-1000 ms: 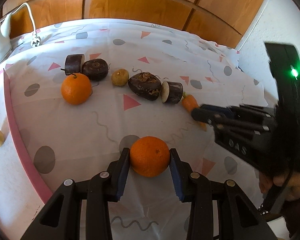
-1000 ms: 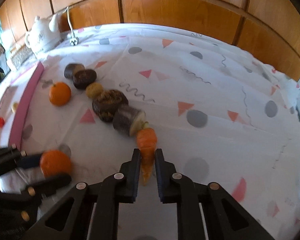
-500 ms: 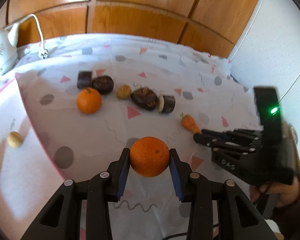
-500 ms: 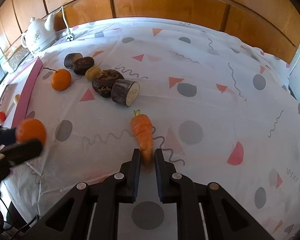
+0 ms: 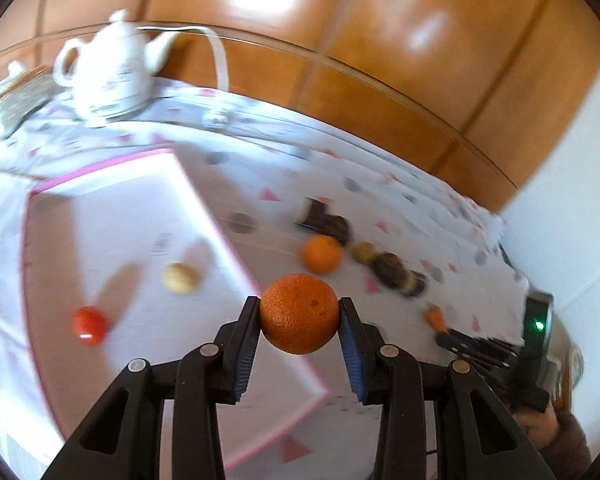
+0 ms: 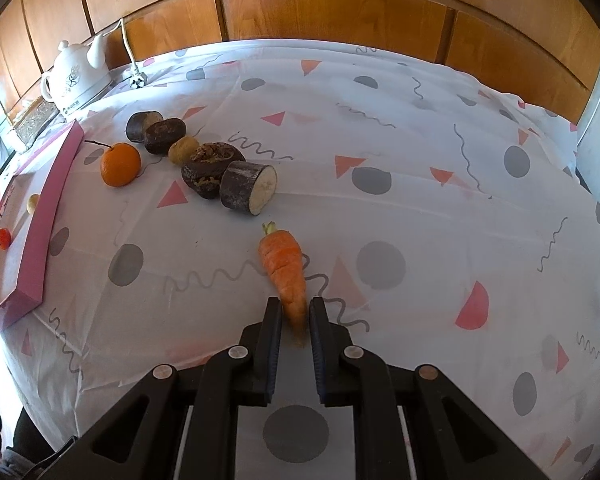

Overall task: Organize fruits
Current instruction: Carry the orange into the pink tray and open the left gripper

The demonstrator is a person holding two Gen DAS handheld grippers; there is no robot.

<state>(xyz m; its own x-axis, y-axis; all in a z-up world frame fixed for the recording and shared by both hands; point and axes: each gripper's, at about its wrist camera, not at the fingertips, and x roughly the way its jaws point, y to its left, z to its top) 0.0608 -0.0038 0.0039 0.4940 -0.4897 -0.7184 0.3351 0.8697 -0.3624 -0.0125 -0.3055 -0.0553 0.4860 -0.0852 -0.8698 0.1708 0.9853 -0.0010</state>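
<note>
My left gripper (image 5: pixel 299 320) is shut on an orange (image 5: pixel 299 313) and holds it in the air above the near right edge of the pink-rimmed tray (image 5: pixel 216 220). A red tomato (image 5: pixel 89 325) and a small yellow fruit (image 5: pixel 180 278) lie in the tray. My right gripper (image 6: pixel 295 318) is shut on the thin tip of a carrot (image 6: pixel 285 268) that lies on the tablecloth. A second orange (image 6: pixel 120 164) with a stem sits near the tray.
A row of dark brown pieces (image 6: pixel 212 168), a cut dark cylinder (image 6: pixel 250 192) and a small tan fruit (image 6: pixel 180 150) lies on the patterned cloth. A white teapot (image 6: pixel 76 76) and a cable (image 6: pixel 126 46) stand at the back left. Wood panels behind.
My left gripper has swung left and risen with the orange, from over the cloth to over the tray. The right gripper has drawn the carrot away from the row of produce.
</note>
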